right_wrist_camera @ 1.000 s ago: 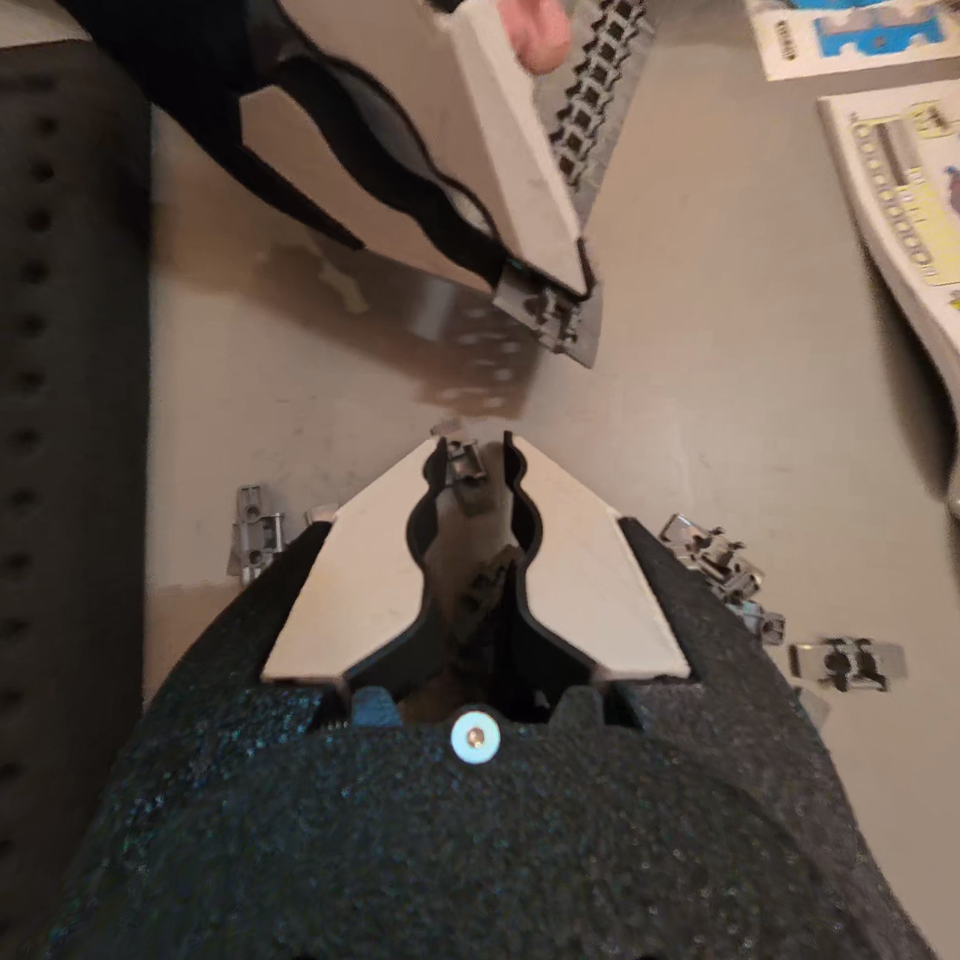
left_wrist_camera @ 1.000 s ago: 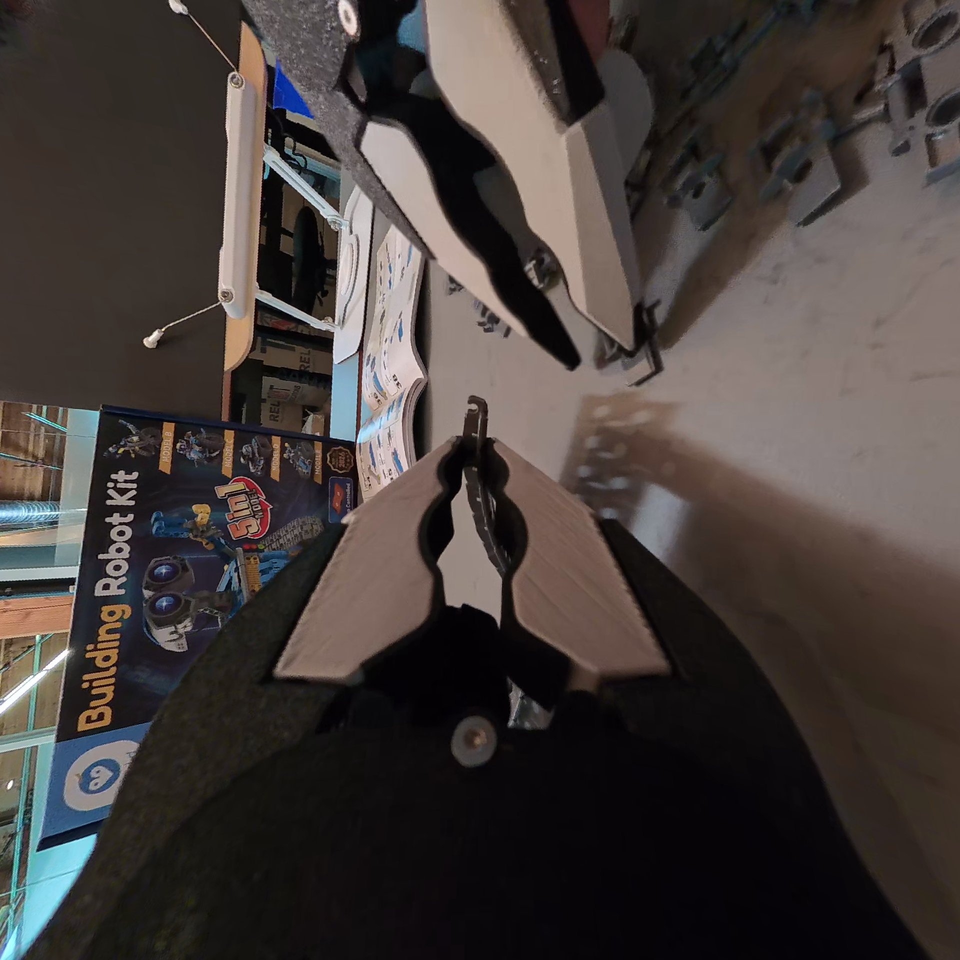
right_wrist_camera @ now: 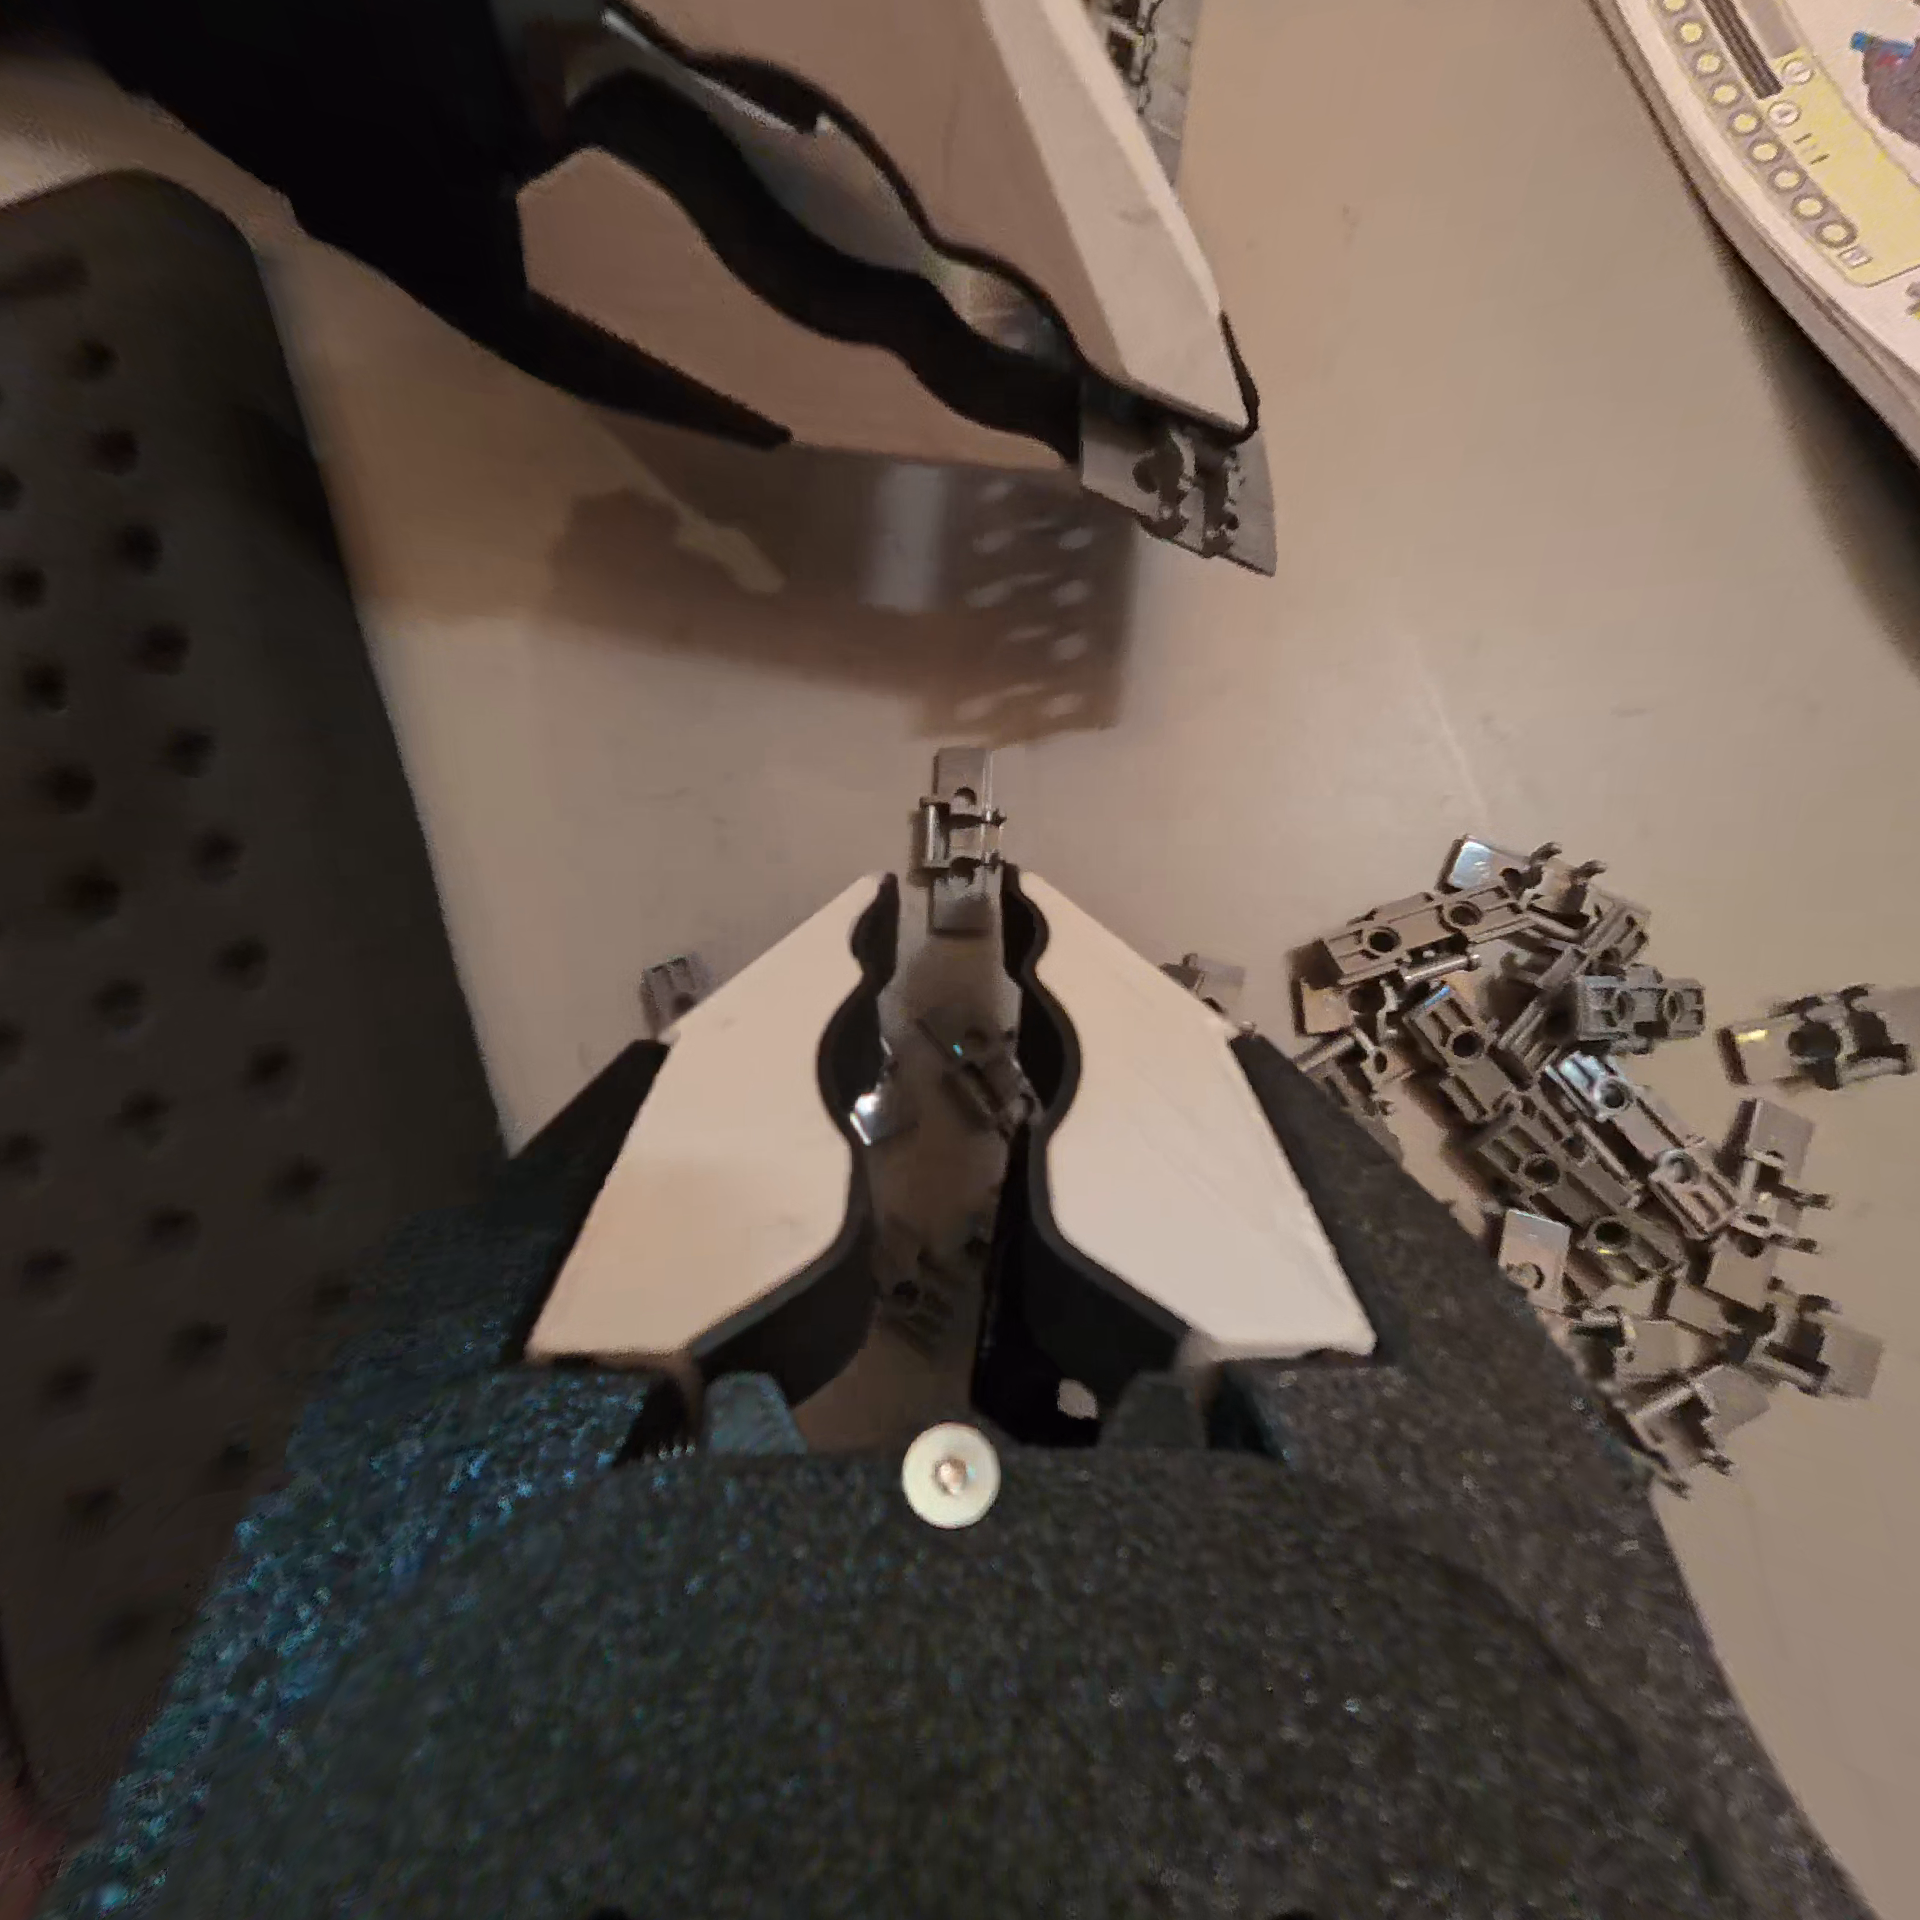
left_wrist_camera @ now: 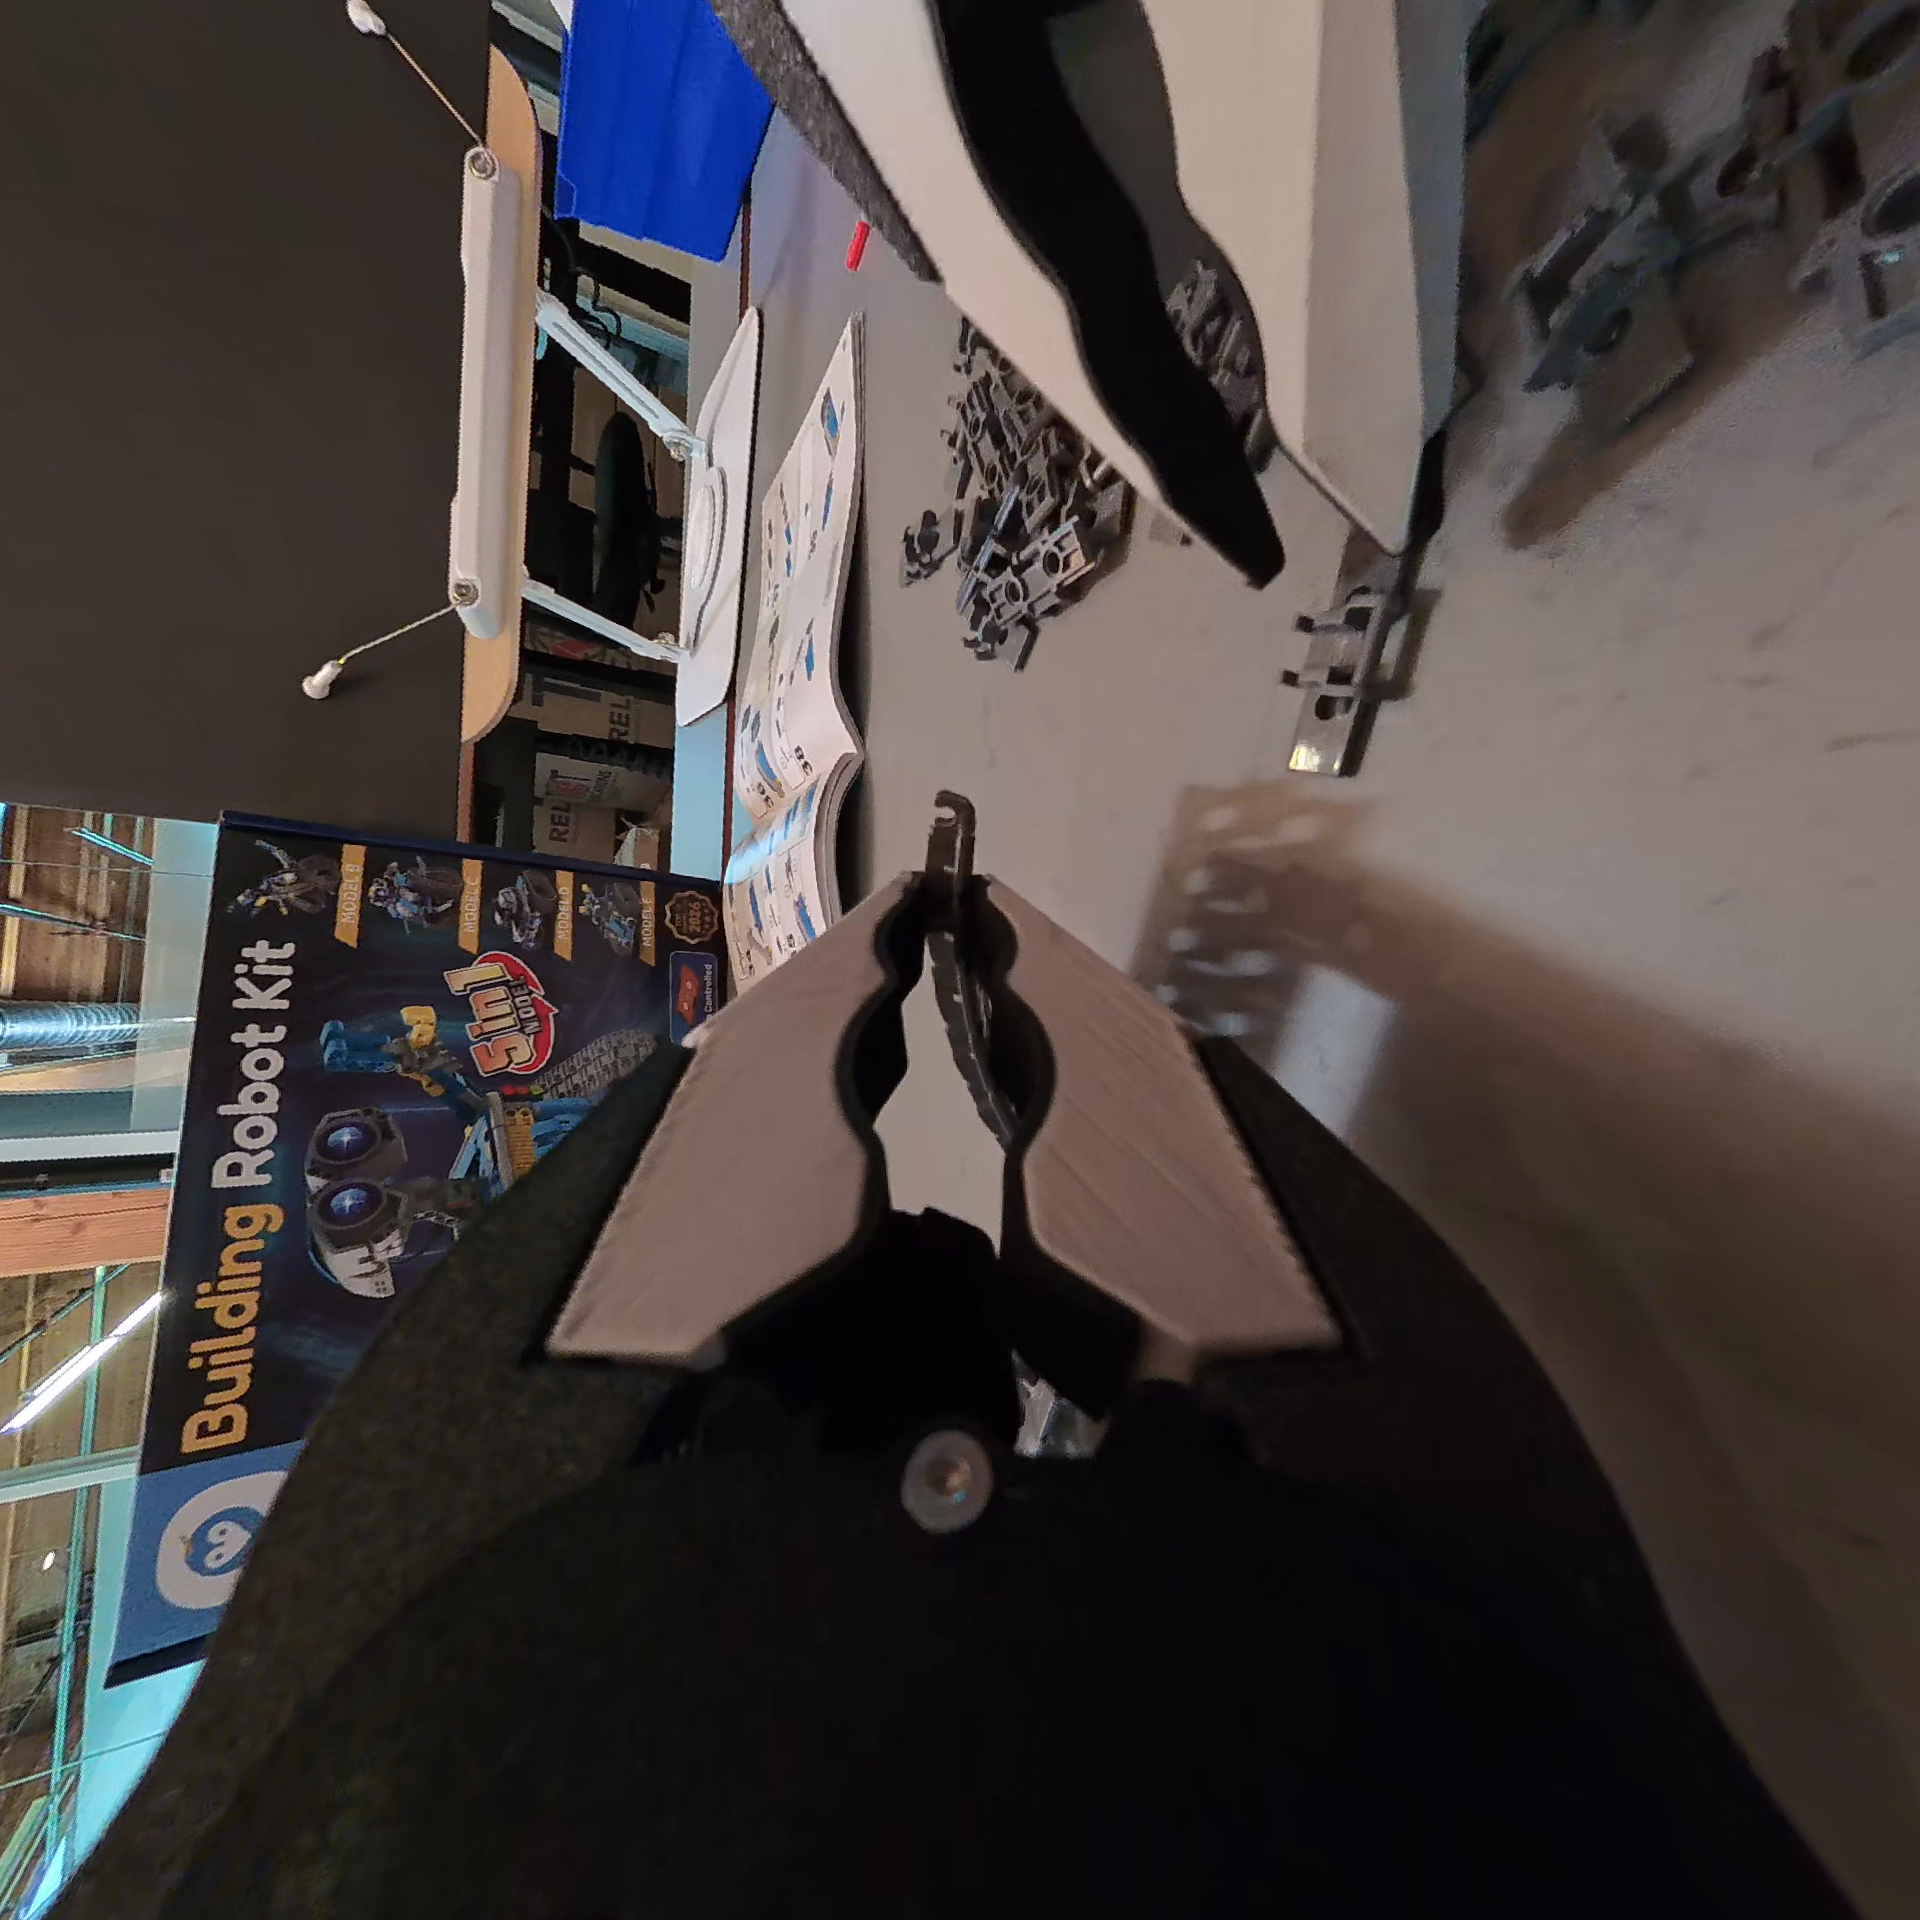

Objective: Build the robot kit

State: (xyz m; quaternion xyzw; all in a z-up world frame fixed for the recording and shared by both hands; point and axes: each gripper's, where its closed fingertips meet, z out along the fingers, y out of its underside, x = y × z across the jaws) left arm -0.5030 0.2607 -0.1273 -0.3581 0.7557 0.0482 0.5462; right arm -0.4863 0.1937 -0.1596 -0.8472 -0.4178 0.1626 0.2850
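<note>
Grey plastic track links are what I see in both grips. My left hand-held gripper point(left_wrist_camera: 948, 883) is closed on a thin strip of links point(left_wrist_camera: 951, 842), seen edge-on, its hooked end poking past the tips. My right hand-held gripper point(right_wrist_camera: 943, 883) is closed on a short track piece point(right_wrist_camera: 961, 831) with a hinge pin across it. Just right of it, a pile of loose links point(right_wrist_camera: 1579, 1122) lies on the pale surface point(right_wrist_camera: 1455, 675). An open instruction booklet point(left_wrist_camera: 805, 623) and a blue kit box point(left_wrist_camera: 364, 1143) sit further off.
</note>
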